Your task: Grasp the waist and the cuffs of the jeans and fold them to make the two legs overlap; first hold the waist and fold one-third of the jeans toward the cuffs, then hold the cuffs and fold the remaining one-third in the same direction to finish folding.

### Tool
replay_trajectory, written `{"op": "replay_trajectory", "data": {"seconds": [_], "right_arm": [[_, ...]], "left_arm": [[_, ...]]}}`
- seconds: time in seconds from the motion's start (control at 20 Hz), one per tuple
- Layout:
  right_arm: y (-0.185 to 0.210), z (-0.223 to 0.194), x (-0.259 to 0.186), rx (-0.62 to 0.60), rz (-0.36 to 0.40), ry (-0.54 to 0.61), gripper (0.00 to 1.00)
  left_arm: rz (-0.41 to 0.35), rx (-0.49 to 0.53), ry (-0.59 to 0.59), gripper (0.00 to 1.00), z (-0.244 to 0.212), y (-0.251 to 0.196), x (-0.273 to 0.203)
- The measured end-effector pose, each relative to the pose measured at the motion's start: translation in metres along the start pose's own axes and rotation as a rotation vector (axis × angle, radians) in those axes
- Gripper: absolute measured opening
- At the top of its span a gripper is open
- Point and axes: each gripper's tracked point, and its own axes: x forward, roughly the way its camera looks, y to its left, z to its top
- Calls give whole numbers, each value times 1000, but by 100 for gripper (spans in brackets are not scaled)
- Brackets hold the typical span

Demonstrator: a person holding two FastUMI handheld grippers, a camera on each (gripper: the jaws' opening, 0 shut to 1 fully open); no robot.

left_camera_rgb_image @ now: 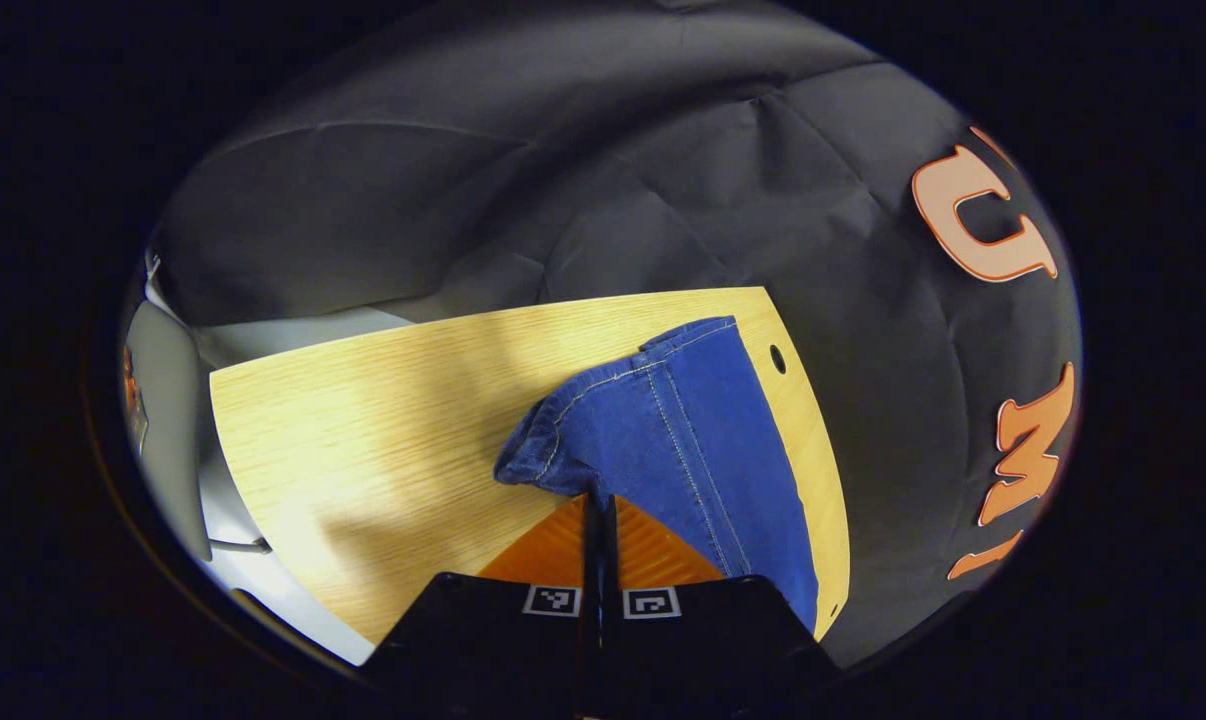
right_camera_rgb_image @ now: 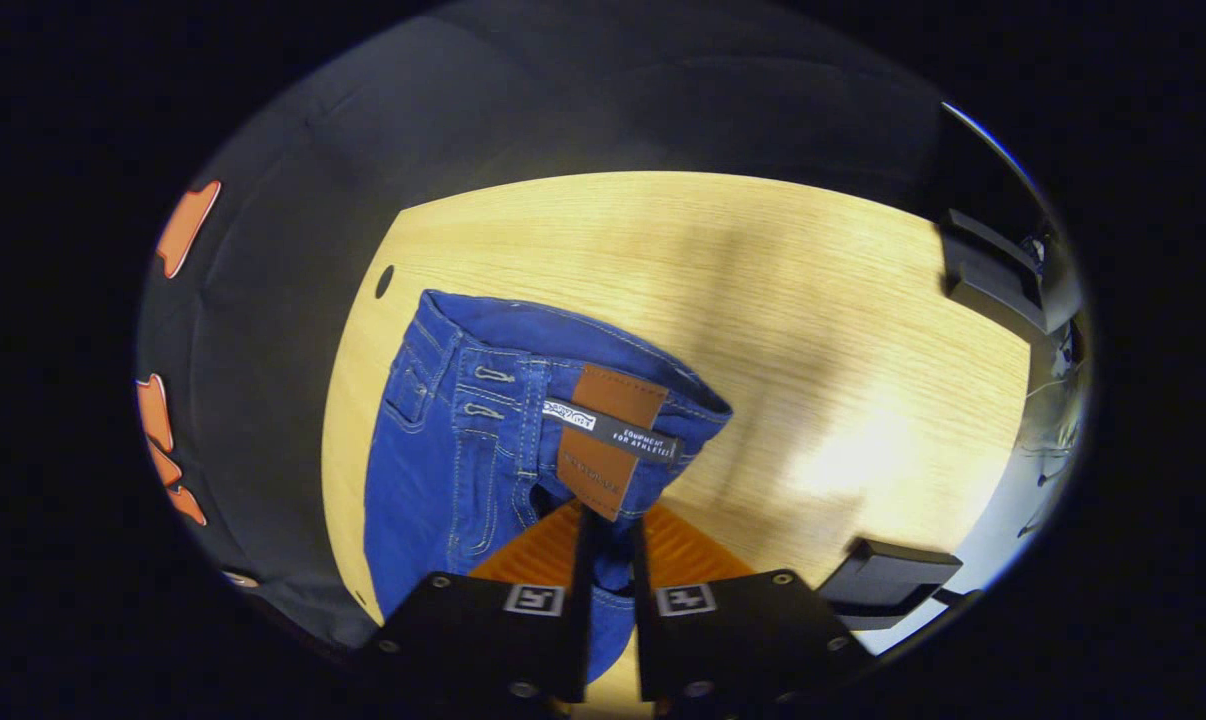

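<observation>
Two grips are in place, one at each end of the jeans [left_camera_rgb_image: 683,430]. Your left gripper [left_camera_rgb_image: 599,510] has its fingers nearly together on the hem of a cuff [left_camera_rgb_image: 543,450], with denim pinched in the narrow gap and the leg draping away over the wooden table [left_camera_rgb_image: 363,420]. Your right gripper [right_camera_rgb_image: 608,530] is closed down on the waistband [right_camera_rgb_image: 583,400], just below the leather patch [right_camera_rgb_image: 608,440], with cloth bunched between its fingers. The jeans lie along one edge of the table, near the small round hole [left_camera_rgb_image: 777,358] in the board.

The step in hand looks like the lengthwise fold that lays one leg over the other. To do it well, lift both ends to the same height and keep the denim lightly taut between your hands, so the middle does not sag and drag. Carry both ends across together at one pace; if one leads, the legs will land skewed. Set the outer seams [left_camera_rgb_image: 688,450] edge on edge (the stitching gives you a line to follow) before you let go. Watch the table edge, since the cloth already hangs close to it and could slide off. How many layers each gripper has caught cannot be told from either view.
</observation>
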Motion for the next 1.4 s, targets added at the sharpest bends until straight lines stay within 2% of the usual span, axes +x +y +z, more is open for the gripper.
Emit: {"op": "replay_trajectory", "data": {"seconds": [0.1, 0.15, 0.25, 0.4, 0.65, 0.75, 0.9, 1.05, 1.2, 1.4], "right_arm": [[-1, 4, 0, 16, 44, -16, 18], [3, 3, -6, 56, 65, -23, 9], [13, 2, -8, 111, 121, -20, 9], [24, 11, -28, 91, 145, -29, 9], [92, 33, -43, 68, 216, -47, 9], [114, 38, -41, 57, 212, -51, 9], [150, 42, -34, 48, 216, -66, 9], [167, 42, -25, 55, 179, -75, 9], [180, 44, -17, 90, 144, -76, 9], [197, 48, -3, 79, 118, -54, 9]], "left_arm": [[-15, -10, -1, 1, 5, -2, -9], [-23, -13, -3, 1, 7, -4, -11], [-44, 0, -4, 1, 11, -13, -20], [-88, 24, 0, 1, 22, -35, -28], [-159, 105, -2, 1, 48, -89, -30], [-146, 156, 18, 1, 56, -105, -11], [-165, 217, 57, 1, 67, -137, 15], [-174, 271, 100, 1, 78, -162, 53], [-144, 322, 176, 1, 74, -171, 89], [-133, 363, 186, 1, 82, -193, 124]]}}
